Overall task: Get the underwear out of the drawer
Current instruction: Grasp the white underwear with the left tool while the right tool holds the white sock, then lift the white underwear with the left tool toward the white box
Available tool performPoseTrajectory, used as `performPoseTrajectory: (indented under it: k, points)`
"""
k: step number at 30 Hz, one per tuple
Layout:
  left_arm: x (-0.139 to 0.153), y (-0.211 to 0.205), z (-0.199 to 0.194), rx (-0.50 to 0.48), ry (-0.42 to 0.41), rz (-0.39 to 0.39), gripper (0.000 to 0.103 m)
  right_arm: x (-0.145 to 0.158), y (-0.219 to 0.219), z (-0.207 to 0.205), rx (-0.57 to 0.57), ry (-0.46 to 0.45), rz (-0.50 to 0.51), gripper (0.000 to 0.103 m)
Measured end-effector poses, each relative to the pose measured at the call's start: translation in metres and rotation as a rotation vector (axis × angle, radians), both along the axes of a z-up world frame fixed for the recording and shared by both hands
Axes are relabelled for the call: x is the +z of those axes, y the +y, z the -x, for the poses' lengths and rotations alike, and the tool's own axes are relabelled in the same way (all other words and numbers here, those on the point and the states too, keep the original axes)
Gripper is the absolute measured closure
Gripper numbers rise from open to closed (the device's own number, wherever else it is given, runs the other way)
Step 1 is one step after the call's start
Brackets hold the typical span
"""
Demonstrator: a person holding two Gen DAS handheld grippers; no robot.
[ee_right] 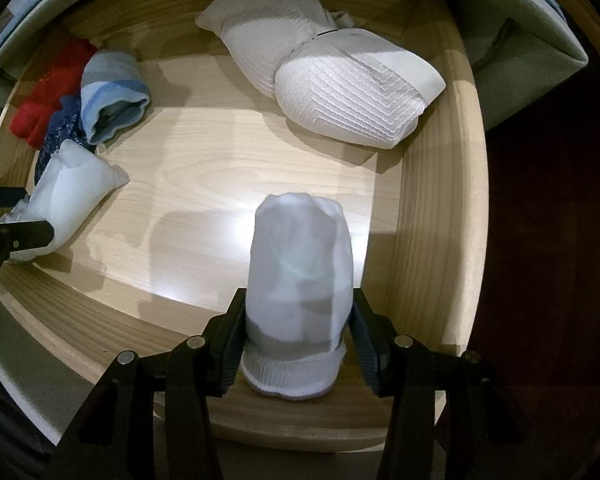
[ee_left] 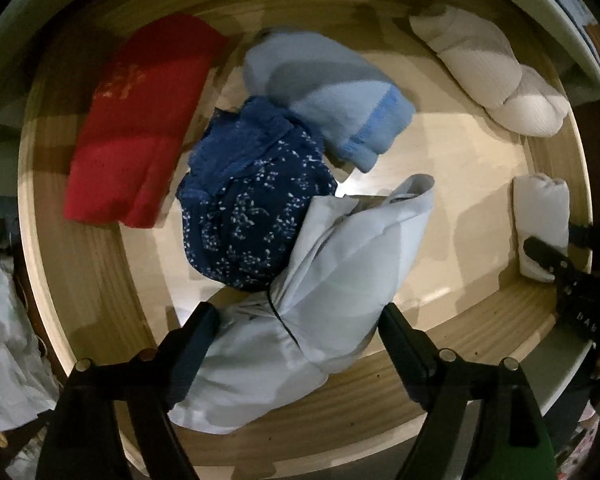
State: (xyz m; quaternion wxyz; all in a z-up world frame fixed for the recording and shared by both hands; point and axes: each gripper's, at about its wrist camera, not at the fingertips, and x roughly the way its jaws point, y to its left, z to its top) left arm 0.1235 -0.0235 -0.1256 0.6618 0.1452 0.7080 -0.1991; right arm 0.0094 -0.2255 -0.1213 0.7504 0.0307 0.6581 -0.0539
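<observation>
While both claws point down into the open wooden drawer (ee_right: 432, 184), the right claw (ee_right: 298, 344) is clamped on a rolled white bundle (ee_right: 300, 276) near the front wall, its pads pressing the roll's sides just above the ribbed band. The left claw (ee_left: 300, 320) stands wide, its fingers either side of a pale blue folded piece (ee_left: 332, 296) without pinching it. Beside that lie a navy speckled piece (ee_left: 252, 208), a light blue roll (ee_left: 328, 92) and a red folded piece (ee_left: 140, 120); a white quilted pair (ee_right: 340, 92) sits towards the back. All of it looks light, soft and squashy, so I would grip across the thick middle of a fold, not a loose edge that might unroll.
</observation>
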Motion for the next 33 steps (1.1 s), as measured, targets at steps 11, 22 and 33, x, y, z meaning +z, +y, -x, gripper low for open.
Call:
performPoseTrajectory:
  k: [11, 22, 33]
  points:
    - [-0.024, -0.028, -0.011, -0.059, 0.038, -0.126, 0.016, 0.001, -0.004, -0.002, -0.003, -0.003, -0.003, 0.058]
    - [-0.013, -0.010, -0.013, 0.055, 0.012, -0.107, 0.027, 0.006, -0.004, -0.001, -0.009, -0.009, -0.007, 0.058]
    - [0.023, -0.010, 0.005, 0.054, -0.069, -0.054, 0.047, 0.008, -0.004, -0.002, -0.015, -0.013, -0.011, 0.058]
